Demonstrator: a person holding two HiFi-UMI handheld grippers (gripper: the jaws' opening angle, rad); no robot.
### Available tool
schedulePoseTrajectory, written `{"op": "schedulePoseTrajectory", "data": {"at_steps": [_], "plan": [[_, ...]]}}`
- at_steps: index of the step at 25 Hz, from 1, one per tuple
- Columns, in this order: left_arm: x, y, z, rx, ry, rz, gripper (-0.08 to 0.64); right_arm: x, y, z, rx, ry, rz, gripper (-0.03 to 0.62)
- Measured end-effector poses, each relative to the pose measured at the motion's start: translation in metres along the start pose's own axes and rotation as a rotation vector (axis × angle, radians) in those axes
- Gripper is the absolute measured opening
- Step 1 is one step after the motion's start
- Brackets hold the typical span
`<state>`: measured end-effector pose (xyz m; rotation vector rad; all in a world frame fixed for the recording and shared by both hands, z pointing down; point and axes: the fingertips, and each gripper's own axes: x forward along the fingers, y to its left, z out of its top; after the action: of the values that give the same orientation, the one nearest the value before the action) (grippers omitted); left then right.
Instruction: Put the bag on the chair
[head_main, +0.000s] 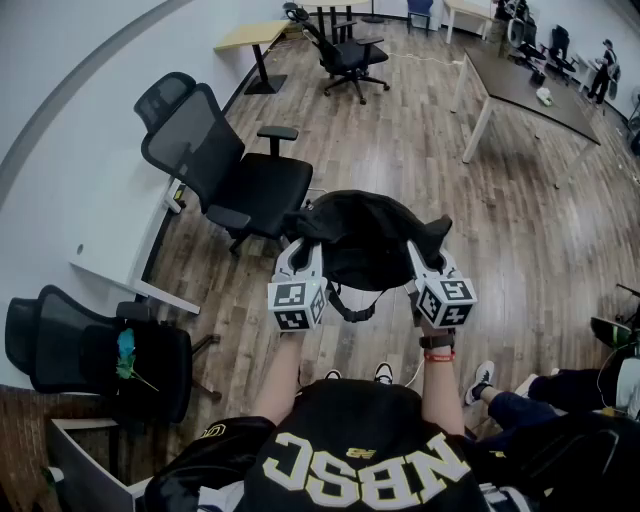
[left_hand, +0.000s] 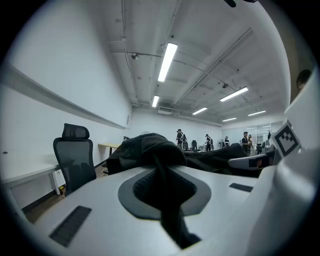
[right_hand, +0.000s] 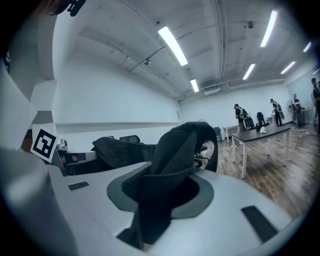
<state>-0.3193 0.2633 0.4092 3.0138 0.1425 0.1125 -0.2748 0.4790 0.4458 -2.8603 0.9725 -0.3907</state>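
A black bag (head_main: 365, 240) hangs in the air between my two grippers, above the wood floor. My left gripper (head_main: 303, 245) is shut on the bag's left edge, and in the left gripper view a fold of black fabric (left_hand: 162, 187) is pinched between the jaws. My right gripper (head_main: 428, 247) is shut on the bag's right corner, with a thick fold of the fabric (right_hand: 172, 160) standing up out of its jaws. A black mesh office chair (head_main: 235, 175) stands just left of and beyond the bag, its seat facing me. The same chair (left_hand: 75, 160) shows at the left of the left gripper view.
A second black chair (head_main: 100, 355) stands at my near left by a white desk (head_main: 120, 280). A third chair (head_main: 345, 50) is far back. A long dark table (head_main: 525, 85) stands at the back right. A seated person's legs (head_main: 520, 400) are close on my right.
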Motion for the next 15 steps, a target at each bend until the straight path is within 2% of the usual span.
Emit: {"op": "schedulePoseTrajectory", "data": {"at_steps": [4, 9, 15], "plan": [[-0.004, 0.038, 0.007, 0.0, -0.029, -0.009, 0.03, 0.022, 0.032, 0.005, -0.025, -0.043, -0.015, 0.117], [-0.007, 0.067, 0.001, -0.035, -0.034, -0.015, 0.031, 0.038, 0.061, 0.002, -0.023, -0.033, -0.005, 0.117], [0.005, 0.073, -0.021, -0.07, 0.005, -0.023, 0.031, 0.053, 0.057, -0.026, 0.058, 0.036, -0.004, 0.117]]}}
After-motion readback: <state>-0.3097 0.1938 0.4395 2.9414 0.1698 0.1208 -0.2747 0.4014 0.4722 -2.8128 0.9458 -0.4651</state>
